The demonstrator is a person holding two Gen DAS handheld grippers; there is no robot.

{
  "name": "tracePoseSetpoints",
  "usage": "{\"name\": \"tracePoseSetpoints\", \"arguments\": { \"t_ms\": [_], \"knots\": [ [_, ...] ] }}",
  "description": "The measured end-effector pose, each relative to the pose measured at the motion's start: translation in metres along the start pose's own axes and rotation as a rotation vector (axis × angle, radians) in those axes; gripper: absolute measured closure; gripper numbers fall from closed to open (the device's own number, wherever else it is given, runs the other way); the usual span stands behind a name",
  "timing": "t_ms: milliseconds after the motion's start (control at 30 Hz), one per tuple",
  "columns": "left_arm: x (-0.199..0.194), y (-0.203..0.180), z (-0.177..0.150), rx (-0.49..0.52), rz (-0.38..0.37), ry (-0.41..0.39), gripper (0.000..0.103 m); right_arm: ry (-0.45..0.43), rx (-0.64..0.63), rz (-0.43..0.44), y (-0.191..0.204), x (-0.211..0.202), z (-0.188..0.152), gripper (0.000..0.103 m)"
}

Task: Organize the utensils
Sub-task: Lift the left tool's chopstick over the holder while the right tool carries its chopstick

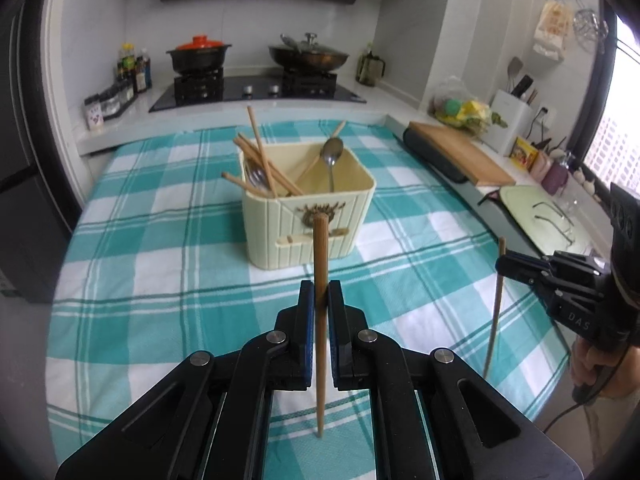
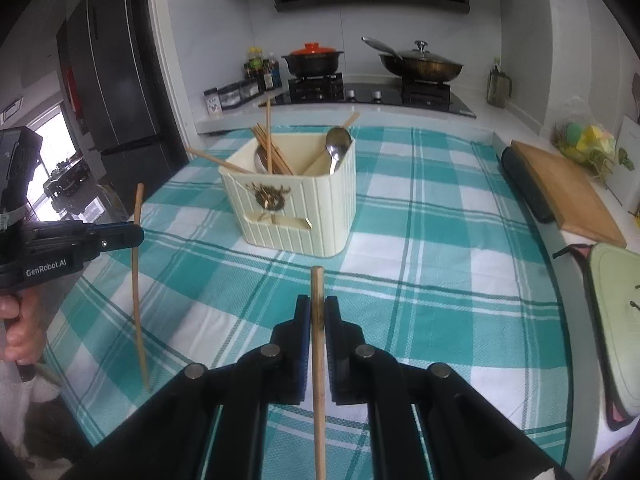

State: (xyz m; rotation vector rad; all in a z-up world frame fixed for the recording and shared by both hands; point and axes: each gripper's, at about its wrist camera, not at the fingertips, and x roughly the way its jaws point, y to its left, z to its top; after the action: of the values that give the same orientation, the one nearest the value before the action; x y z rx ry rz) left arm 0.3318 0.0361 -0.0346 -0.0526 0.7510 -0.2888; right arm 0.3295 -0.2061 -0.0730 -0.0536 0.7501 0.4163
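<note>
A cream utensil holder [image 1: 308, 216] stands on the teal checked cloth, also in the right wrist view [image 2: 292, 204]. It holds several wooden chopsticks [image 1: 260, 160] in its left compartment and a metal spoon [image 1: 332, 156] in the right one. My left gripper [image 1: 320, 300] is shut on an upright wooden chopstick [image 1: 320, 264], a little short of the holder. My right gripper [image 2: 318, 316] is shut on another upright chopstick [image 2: 317, 292]. Each gripper shows in the other's view, the right one [image 1: 504, 262] and the left one [image 2: 136, 236].
A wooden cutting board [image 1: 460, 148] and a pale green board [image 1: 540, 216] lie along the right counter. The stove with a black pot [image 1: 200, 56] and a wok [image 1: 308, 56] is behind the holder. Bottles and jars [image 1: 120, 88] stand at back left.
</note>
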Motion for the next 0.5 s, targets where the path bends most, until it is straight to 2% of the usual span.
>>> {"name": "tracePoseSetpoints", "arguments": {
  "t_ms": [167, 300, 500],
  "knots": [
    [-0.038, -0.008, 0.021, -0.002, -0.018, -0.102, 0.098, -0.139, -0.034, -0.020, 0.011, -0.050, 0.017, 0.096],
    [-0.061, -0.012, 0.049, 0.009, -0.022, -0.167, 0.098, -0.255, -0.053, -0.042, 0.021, -0.074, 0.038, 0.096],
    [-0.086, -0.010, 0.107, 0.013, 0.002, -0.267, 0.098, -0.389, -0.065, -0.056, 0.032, -0.095, 0.098, 0.096]
  ]
}}
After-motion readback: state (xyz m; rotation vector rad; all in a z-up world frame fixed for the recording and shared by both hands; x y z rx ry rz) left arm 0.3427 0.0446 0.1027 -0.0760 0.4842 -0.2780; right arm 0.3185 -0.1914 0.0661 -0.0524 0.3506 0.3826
